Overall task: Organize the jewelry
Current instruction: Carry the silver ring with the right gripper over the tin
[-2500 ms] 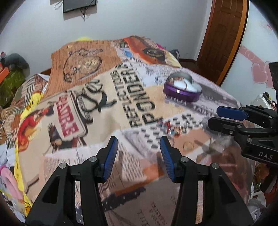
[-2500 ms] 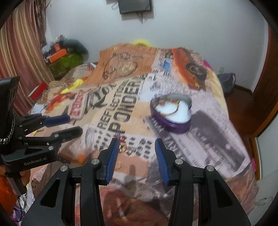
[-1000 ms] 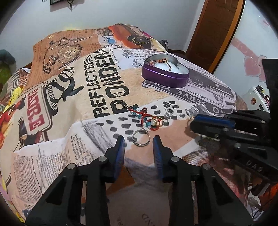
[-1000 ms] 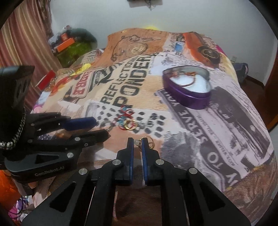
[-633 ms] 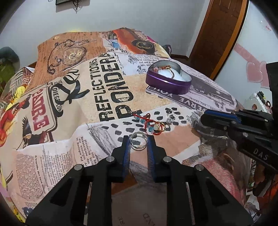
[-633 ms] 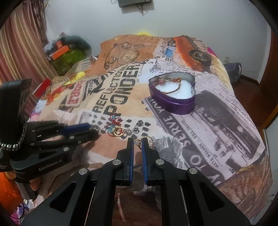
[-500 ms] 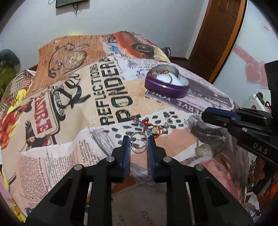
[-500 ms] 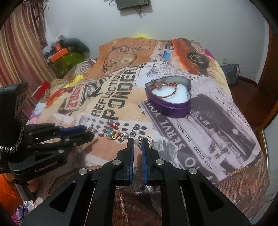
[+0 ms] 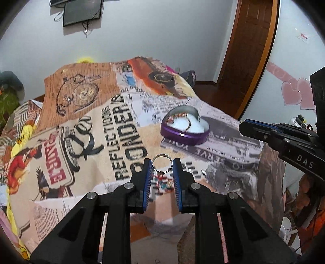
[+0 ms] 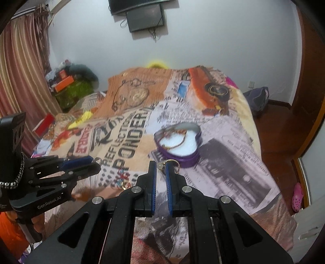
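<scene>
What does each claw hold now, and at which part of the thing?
The left claw pinches a silver ring across its band. The right claw grips a gold ring near its pale stone.

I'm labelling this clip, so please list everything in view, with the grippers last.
Silver ring: one, silver, between the left gripper's pads, above the bed.
Gold ring: one, gold with a pale stone, pinched at the right gripper's tips.
Heart tin: one, purple, open, on the bedspread, jewelry inside.
Loose jewelry: small pile, red, blue and gold, on the bedspread.
Bedspread: one, newspaper print, over the bed.
Screen: one, black, on the wall.
Door: one, brown, on the right in the left wrist view.
Left gripper: black, blue pads, shut on the silver ring.
Right gripper: black, blue pads, shut on the gold ring.
</scene>
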Available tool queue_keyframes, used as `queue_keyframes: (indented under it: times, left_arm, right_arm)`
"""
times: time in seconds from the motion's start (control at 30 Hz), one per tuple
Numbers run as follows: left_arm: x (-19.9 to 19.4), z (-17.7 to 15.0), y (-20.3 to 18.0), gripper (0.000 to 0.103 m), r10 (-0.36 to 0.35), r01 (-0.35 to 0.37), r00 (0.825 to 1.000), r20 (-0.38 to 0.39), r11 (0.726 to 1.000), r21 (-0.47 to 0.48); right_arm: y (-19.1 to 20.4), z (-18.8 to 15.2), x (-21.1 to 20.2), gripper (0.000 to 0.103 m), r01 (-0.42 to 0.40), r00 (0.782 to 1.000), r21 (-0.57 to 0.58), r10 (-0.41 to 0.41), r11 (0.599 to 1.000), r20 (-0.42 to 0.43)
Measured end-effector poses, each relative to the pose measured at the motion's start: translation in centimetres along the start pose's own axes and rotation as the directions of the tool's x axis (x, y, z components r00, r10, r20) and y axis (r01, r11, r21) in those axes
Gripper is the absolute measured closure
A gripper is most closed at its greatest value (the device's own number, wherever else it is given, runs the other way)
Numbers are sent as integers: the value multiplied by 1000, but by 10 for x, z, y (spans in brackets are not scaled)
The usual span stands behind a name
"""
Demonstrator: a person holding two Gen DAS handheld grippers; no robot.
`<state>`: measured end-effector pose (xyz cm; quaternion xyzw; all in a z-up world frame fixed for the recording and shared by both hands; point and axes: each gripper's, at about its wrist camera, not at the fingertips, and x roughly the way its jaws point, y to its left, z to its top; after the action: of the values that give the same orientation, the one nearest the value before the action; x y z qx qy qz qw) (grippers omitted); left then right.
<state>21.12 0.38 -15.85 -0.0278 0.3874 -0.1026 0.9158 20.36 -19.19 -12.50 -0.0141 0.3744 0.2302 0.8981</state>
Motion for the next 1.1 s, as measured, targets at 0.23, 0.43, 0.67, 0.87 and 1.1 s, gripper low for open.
queue_keyframes:
  times: [0.23,0.43,0.67,0.87,1.1]
  left_arm:
    - [3,18,-2,83,-12,11,999,30,1000,5]
    - [12,33,-5,83,-23,22,999,48,1000,16]
    - [27,46,-9,83,-44,43,998,52,999,19]
    - [46,54,-11,83,-56,54,998,41,998,29]
    - [69,61,-9,83,-63,62,998,10,997,35]
  right_arm:
    - [-4,13,-4,95,18,999,-4,-18,1000,44]
    - [-11,21,3,95,18,998,-1,-18,1000,54]
    - [-20,25,15,95,18,999,6,-18,1000,45]
    - [-28,28,31,95,18,1000,13,-18,1000,23]
    - [-31,30,47,95,8,1000,-2,-8,1000,-6]
